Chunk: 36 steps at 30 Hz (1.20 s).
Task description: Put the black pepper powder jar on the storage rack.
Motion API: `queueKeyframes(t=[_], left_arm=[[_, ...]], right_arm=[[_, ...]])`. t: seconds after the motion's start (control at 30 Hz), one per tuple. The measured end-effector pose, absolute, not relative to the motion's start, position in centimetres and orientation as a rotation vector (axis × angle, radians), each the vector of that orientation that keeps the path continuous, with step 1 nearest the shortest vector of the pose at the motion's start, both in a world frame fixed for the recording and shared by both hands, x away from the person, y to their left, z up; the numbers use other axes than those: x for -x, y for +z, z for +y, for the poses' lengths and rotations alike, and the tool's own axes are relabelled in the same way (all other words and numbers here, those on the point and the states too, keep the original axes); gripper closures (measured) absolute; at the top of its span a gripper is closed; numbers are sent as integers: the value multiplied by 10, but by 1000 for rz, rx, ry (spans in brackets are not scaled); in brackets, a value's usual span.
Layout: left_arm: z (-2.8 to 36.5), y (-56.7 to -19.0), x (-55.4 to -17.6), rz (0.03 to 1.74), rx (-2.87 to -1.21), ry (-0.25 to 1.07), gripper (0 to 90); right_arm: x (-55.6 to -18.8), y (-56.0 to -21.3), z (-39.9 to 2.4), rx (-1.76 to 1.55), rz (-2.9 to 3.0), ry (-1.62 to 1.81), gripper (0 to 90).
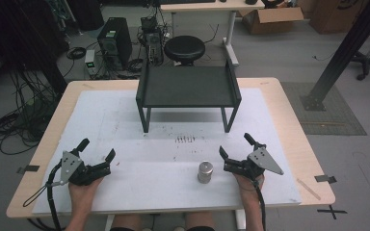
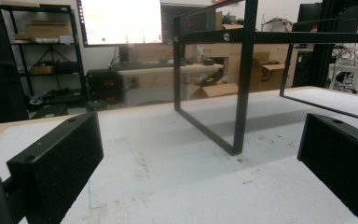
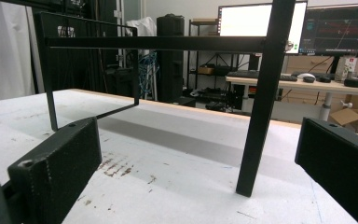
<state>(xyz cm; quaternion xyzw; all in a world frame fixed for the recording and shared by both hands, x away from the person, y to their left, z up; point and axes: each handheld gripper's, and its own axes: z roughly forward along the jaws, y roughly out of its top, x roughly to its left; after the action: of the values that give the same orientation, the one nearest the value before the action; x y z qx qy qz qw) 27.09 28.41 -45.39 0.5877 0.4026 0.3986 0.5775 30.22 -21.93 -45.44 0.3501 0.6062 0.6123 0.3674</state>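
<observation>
- A wooden table [image 1: 289, 115] carries a white, scuffed mat [image 1: 125, 125].
- A black metal stand [image 1: 188, 89] sits at the mat's far middle.
- Nearer than the stand, a small metal cylinder [image 1: 204, 172], perhaps a weight, stands upright.

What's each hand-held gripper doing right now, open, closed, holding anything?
Left hand-held gripper: open, holding nothing.
Right hand-held gripper: open, holding nothing; metal cylinder stands beside it, untouched.
</observation>
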Motion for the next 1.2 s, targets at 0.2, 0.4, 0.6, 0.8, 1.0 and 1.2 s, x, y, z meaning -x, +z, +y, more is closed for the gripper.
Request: queueKeyframes(t=[0.2, 0.4, 0.6, 0.8, 1.0, 1.2], left_arm=[[284, -454, -271, 943, -1376, 931, 5], [284, -454, -271, 945, -1376, 930, 5], [284, -454, -271, 944, -1377, 930, 5], [284, -454, -271, 943, -1375, 931, 5], [284, -454, -271, 943, -1373, 933, 5], [284, -454, -271, 942, -1372, 934, 5]], right_arm=[[-302, -454, -221, -913, 1547, 1584, 0], [-302, -451, -222, -930, 1557, 1568, 0], [-295, -443, -227, -888, 1597, 1552, 0], [-289, -429, -234, -840, 1633, 1564, 4], [-280, -414, -236, -761, 1727, 1568, 8], [-276, -407, -232, -680, 1862, 1564, 12]])
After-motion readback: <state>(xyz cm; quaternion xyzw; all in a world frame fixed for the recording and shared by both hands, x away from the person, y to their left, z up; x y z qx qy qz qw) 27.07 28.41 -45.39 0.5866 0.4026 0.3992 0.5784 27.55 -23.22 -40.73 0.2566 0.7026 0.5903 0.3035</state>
